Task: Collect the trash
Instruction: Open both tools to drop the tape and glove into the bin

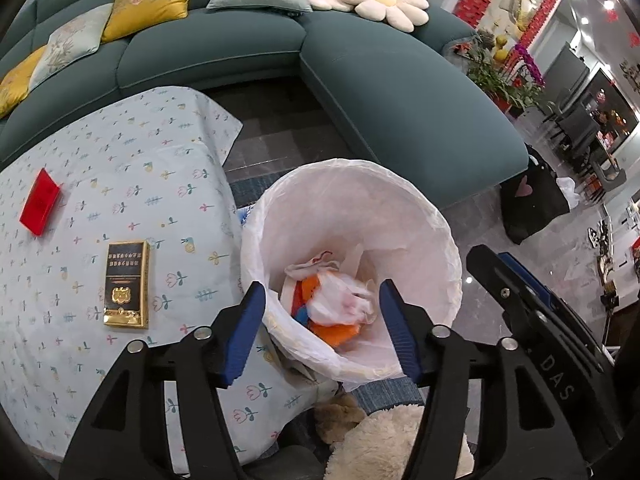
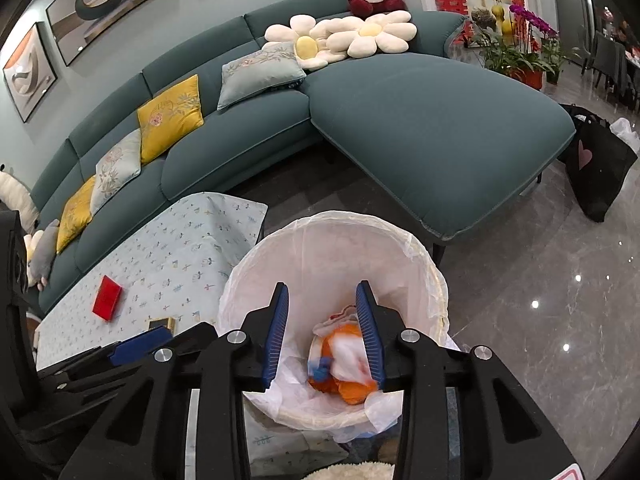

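Jaws on both grippers are spread apart with nothing between them, both hanging right over the lined trash bin point(image 1: 352, 240), so whatever got dropped is already in there with the crumpled orange-and-white wrappers point(image 1: 332, 304).

What's left sits on the counter point(image 1: 120, 184), off to the left of the bin: a black-and-gold box point(image 1: 127, 285) lying flat, long axis running roughly away from the cameras, and a red packet point(image 1: 40, 207) further left of the bin and a bit farther back, lying at a slant. The left gripper point(image 1: 320, 328) is on the counter side of the bin, so I'd guess it's the closer one for the box; the right gripper point(image 2: 322, 332) sits on the bin's far side.
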`<state>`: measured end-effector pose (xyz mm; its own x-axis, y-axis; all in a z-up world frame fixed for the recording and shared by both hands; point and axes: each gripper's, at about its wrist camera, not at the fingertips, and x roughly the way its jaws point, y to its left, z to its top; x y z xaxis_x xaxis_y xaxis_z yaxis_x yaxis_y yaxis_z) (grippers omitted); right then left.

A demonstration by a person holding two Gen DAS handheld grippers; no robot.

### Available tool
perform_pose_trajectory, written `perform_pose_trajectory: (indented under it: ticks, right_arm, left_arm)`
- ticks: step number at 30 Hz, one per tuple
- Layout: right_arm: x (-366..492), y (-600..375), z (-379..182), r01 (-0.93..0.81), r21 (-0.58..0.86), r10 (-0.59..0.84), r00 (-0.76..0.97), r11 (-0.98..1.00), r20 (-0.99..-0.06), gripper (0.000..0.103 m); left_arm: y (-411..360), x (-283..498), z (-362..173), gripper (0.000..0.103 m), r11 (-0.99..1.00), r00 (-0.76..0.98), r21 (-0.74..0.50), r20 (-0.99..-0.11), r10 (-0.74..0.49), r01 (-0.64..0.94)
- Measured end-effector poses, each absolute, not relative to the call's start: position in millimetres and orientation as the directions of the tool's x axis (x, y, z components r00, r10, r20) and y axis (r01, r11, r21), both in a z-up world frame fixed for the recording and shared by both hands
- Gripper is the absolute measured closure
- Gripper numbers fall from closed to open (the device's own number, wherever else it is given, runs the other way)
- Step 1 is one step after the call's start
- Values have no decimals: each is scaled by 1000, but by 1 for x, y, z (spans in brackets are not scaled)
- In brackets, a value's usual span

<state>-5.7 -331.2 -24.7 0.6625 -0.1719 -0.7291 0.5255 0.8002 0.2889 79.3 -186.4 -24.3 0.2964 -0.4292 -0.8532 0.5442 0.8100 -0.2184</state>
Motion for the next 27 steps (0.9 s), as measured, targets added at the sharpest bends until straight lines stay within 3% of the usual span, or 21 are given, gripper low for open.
perform_pose_trajectory:
  ticks: [10, 13, 27]
  right_arm:
    - [1, -315, -19, 503, 271, -169, 667, 821, -726, 57]
    - [3, -307, -15, 497, 264, -173, 670, 826, -722, 49]
    - [17, -267, 5, 438, 233, -158, 689, 868, -707, 45]
  left_arm:
    - [-163, 85, -21, 45, 837, 330, -208, -850, -410, 505]
    - [-155, 88, -19, 45, 847, 343, -206, -847, -405, 490]
    - [-105, 97, -7, 45, 886, 406, -192, -834, -374, 422]
